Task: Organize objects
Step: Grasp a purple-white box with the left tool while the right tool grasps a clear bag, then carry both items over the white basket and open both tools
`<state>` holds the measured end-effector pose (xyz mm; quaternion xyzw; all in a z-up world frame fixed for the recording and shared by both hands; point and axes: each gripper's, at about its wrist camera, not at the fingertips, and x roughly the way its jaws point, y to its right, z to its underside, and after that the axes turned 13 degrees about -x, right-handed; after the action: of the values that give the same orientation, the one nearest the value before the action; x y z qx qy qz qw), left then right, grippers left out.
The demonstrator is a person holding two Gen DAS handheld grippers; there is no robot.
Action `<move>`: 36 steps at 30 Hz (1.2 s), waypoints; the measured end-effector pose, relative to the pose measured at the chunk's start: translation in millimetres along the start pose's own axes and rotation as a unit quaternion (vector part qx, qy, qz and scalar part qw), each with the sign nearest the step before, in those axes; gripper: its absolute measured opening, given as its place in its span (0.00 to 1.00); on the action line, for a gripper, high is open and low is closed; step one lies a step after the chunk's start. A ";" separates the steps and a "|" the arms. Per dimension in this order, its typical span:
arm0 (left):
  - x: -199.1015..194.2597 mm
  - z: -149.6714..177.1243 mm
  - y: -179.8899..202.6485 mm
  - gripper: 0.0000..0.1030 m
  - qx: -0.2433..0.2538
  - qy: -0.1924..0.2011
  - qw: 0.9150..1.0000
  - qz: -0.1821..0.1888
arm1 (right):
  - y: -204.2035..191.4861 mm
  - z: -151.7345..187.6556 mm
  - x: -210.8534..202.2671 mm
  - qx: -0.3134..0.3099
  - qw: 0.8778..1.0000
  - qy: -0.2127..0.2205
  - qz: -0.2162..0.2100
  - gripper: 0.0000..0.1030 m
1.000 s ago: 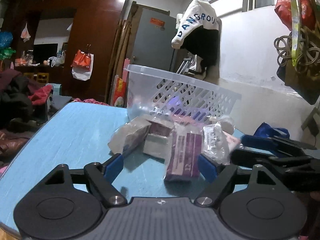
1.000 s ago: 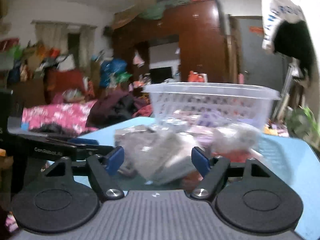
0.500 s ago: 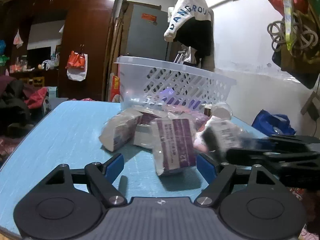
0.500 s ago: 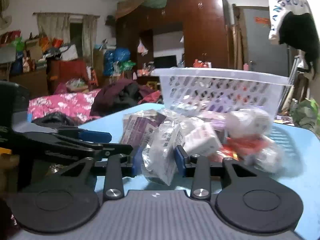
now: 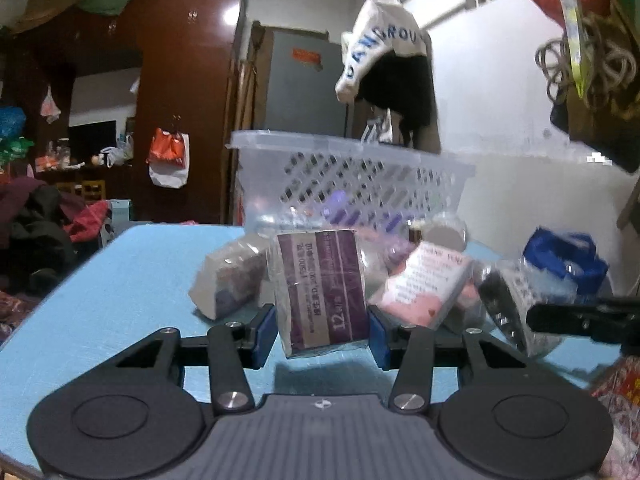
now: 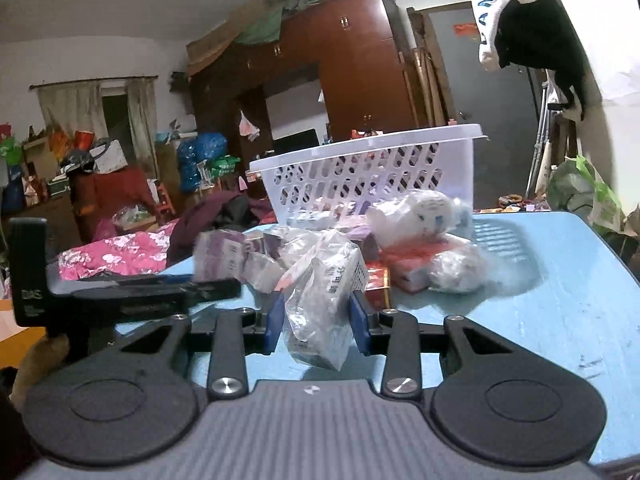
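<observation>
My left gripper (image 5: pixel 320 330) is shut on a purple box in a clear bag (image 5: pixel 322 290), held just above the blue table (image 5: pixel 120 280). My right gripper (image 6: pixel 316 322) is shut on a white packet in a clear bag (image 6: pixel 324 304), also lifted a little. A heap of more bagged boxes (image 5: pixel 232 276) and a pink and white packet (image 5: pixel 424 286) lies in front of a clear plastic basket (image 5: pixel 352 176). In the right wrist view the basket (image 6: pixel 372 172) stands behind the heap (image 6: pixel 420 248). The right gripper shows at the left wrist view's right edge (image 5: pixel 576 314).
The table's left edge (image 5: pixel 52 308) drops off toward a cluttered bed and wardrobe. A blue bag (image 5: pixel 564 256) sits off the table's right side. A wall with hanging clothes stands behind the basket. The left gripper's body (image 6: pixel 120 292) lies at the left of the right wrist view.
Both grippers have closed from open: the left onto the purple bagged box, the right onto the white bagged packet. Both packets now sit raised off the table.
</observation>
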<state>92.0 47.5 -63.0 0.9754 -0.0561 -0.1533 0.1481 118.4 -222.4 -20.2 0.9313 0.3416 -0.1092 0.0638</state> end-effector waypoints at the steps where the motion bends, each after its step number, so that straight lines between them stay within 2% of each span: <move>1: -1.5 -1.5 -1.7 0.50 -0.002 0.001 1.000 -0.001 | 0.7 0.2 0.3 0.002 1.000 0.001 0.001 0.38; 8: -4.0 0.9 -9.6 0.50 -0.010 0.006 1.000 0.006 | 6.7 6.0 0.4 0.006 1.000 0.006 0.003 0.38; 12: -13.3 -3.6 -9.6 0.50 -0.018 0.027 0.999 0.017 | 10.0 4.4 -2.4 0.010 1.000 0.013 0.003 0.38; 14: -15.8 -17.0 -7.0 0.50 -0.020 0.040 0.999 0.029 | 14.3 -4.2 -6.4 0.013 1.000 0.027 -0.001 0.38; 16: -11.3 -46.2 0.9 0.50 -0.010 0.059 0.998 0.033 | 17.9 -24.4 -7.7 -0.003 0.999 0.044 0.008 0.38; 19: 12.6 -108.8 16.9 0.50 -0.002 0.076 0.996 0.042 | 29.4 -81.4 6.2 -0.042 0.996 0.072 0.016 0.38; 21: 40.3 -153.1 28.3 0.50 -0.009 0.065 0.997 0.041 | 40.5 -117.8 25.3 -0.057 0.995 0.077 0.025 0.38; 23: 68.9 -181.3 39.8 0.50 -0.004 0.049 0.998 0.032 | 53.0 -149.9 51.4 -0.066 0.995 0.068 0.025 0.38; 26: 113.9 -197.0 44.7 0.51 -0.019 0.002 1.000 0.005 | 69.3 -170.3 89.4 -0.056 0.998 0.031 0.016 0.39; 27: 126.4 -195.4 43.1 0.52 -0.025 -0.018 1.000 0.007 | 71.8 -170.9 99.6 -0.055 0.998 0.022 0.017 0.43; 28: 136.2 -190.9 40.8 0.58 -0.028 -0.031 0.999 0.003 | 71.9 -169.4 106.7 -0.061 0.998 0.016 0.019 0.50; 29: 140.4 -186.0 39.1 0.67 -0.030 -0.035 0.999 -0.009 | 70.8 -167.0 112.5 -0.067 0.998 0.005 0.021 0.68; 30: 141.3 -180.4 37.9 0.69 -0.027 -0.038 0.999 -0.018 | 69.9 -163.1 113.4 -0.069 0.997 0.001 0.029 0.84; 33: 114.9 -164.5 34.3 0.70 -0.015 -0.016 1.000 0.007 | 67.9 -145.7 91.0 -0.060 0.997 0.013 0.037 0.90; 34: 101.5 -158.5 33.3 0.76 -0.013 -0.010 1.000 0.015 | 69.3 -139.6 81.4 -0.056 0.998 0.013 0.039 0.93; 35: 89.1 -152.0 31.4 0.80 -0.014 -0.010 1.000 0.024 | 70.4 -131.7 72.1 -0.053 0.998 0.012 0.039 0.99; 36: 77.9 -144.5 29.2 0.85 -0.014 -0.007 0.999 0.033 | 70.4 -121.9 64.5 -0.053 0.998 0.012 0.038 1.00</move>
<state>209.4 47.0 55.3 0.9699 -0.0867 -0.1560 0.1659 231.6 -212.0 85.0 0.9401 0.3121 -0.0776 0.1128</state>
